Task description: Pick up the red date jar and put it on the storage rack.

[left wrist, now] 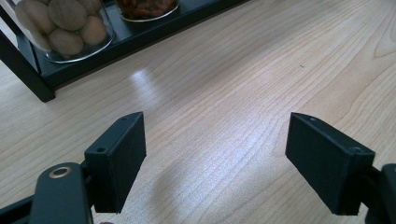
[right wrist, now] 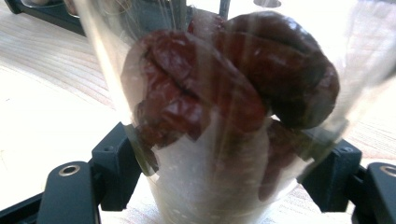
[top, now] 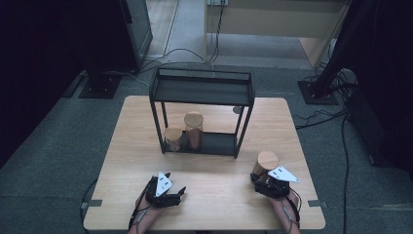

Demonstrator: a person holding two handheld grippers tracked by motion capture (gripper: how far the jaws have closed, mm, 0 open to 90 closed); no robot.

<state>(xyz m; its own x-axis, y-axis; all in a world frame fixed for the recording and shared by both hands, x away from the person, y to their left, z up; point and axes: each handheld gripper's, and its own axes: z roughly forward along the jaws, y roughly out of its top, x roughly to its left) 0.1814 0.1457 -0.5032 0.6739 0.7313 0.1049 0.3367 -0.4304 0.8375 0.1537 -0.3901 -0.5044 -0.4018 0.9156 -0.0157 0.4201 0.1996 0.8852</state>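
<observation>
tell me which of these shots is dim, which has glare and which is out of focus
High view: dim, the surroundings nearly black and only the table fairly lit. Left gripper view: sharp, with a pale sheen on the wood between the open left tongs. Right gripper view: the jar held in the right tongs sits so close that it is soft, and the background is washed out white.

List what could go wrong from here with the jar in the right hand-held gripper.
1. The right hand-held gripper clamps the glass jar low on smooth walls; it could slip or tip.
2. The rack has thin black posts, so the jar might knock one going in.
3. Two jars already stand on its lower shelf; crowding them risks a collision.
</observation>
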